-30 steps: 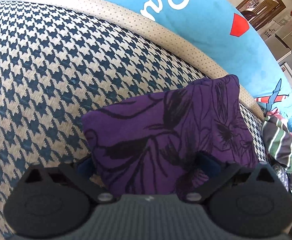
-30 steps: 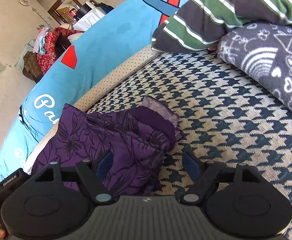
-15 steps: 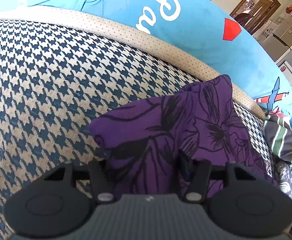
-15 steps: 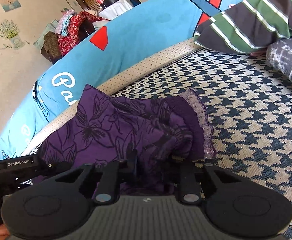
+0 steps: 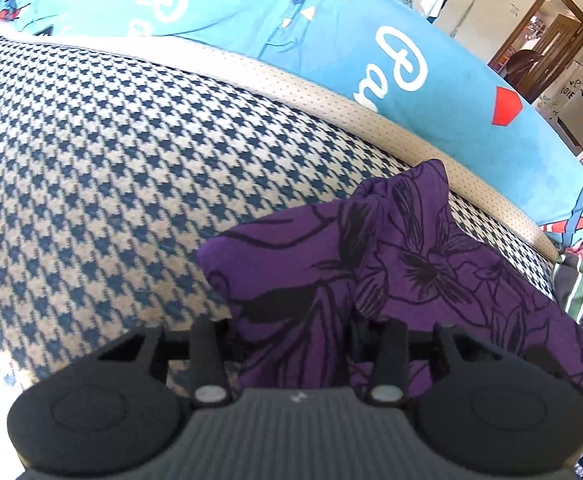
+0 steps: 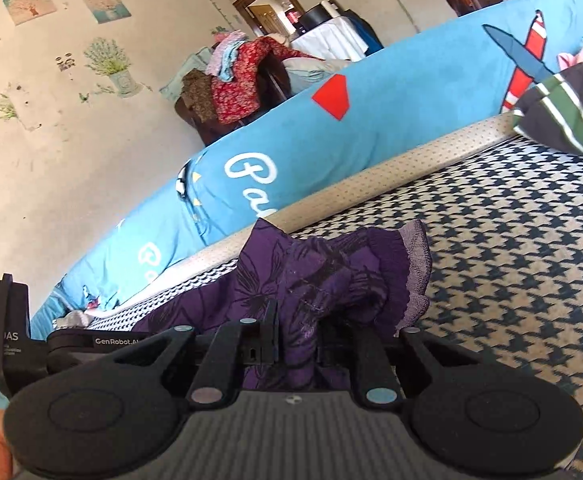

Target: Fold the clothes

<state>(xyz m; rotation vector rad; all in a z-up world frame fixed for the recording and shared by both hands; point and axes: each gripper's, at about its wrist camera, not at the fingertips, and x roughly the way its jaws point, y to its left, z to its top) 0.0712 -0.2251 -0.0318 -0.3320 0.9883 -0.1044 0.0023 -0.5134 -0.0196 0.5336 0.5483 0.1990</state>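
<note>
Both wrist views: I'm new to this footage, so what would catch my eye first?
A purple floral garment bunched on the houndstooth bed cover, pinched by both the left gripper and right gripper. Behind runs a bright blue printed cushion, with a striped garment at the right.

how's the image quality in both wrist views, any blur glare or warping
Left wrist view: strong fisheye bowing of the houndstooth cover, blown-out glare at its lower left edge, purple garment sharp. Right wrist view: curved blue bedsheet, dark corner vignetting, even daylight.
</note>
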